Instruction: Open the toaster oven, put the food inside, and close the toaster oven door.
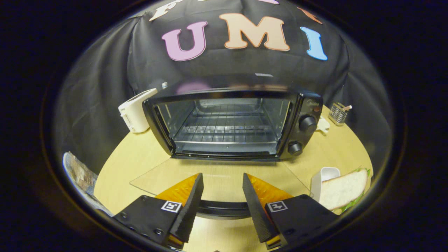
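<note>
The toaster oven (238,122) door (217,175) is laid flat, giving access. The gripper (223,196) jaws are held apart astride its handle (222,209), untouched; the sandwich (344,189) waits at three o'clock.

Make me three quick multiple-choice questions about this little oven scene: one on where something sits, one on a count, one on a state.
1. Where is the sandwich?
A. inside the oven
B. on the table, right of the tool
C. on the toaster

2. How many knobs on the toaster oven?
A. one
B. two
C. four

3. The oven door is:
A. folded down flat
B. shut
C. half raised

Answers: 1 B, it lies beside the tool, whose fingers stand apart around the door handle; 2 B, two black knobs, stacked; 3 A, the glass lies flat and the rack shows.
</note>
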Tool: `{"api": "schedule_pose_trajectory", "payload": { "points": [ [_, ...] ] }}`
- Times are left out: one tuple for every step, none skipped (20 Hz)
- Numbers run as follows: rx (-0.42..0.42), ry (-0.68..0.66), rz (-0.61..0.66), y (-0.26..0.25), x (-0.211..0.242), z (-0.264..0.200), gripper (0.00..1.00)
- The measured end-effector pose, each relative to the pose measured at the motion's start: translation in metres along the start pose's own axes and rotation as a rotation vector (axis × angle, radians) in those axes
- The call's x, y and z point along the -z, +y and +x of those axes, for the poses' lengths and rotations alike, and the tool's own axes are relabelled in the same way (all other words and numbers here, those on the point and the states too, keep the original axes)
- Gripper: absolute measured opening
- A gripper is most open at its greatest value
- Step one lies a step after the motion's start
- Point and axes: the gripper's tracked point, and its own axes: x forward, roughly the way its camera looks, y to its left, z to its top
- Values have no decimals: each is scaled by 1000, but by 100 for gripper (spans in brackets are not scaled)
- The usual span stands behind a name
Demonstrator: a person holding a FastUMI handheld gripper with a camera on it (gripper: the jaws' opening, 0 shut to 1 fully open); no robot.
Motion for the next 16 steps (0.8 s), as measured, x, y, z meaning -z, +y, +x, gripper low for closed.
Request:
{"api": "schedule_pose_trajectory", "payload": {
  "points": [
    [2,-4,5,0,1,2,74],
    [6,-7,15,0,2,4,74],
    [12,-12,25,-1,2,5,74],
    [17,-15,29,-1,3,8,74],
    [21,-12,27,-1,2,11,74],
    [25,-8,27,-1,4,14,74],
    [28,-2,25,-2,5,16,74],
    [31,3,23,-1,6,18,74],
    [34,6,21,-1,7,20,74],
    [34,8,18,-1,8,21,73],
    [33,6,18,0,7,23,73],
    [32,4,18,1,7,24,73],
    [32,3,21,1,7,26,73],
    [32,5,22,1,8,28,73],
    [30,5,21,1,8,29,73],
    [26,2,21,2,8,30,73]
  ]
}}
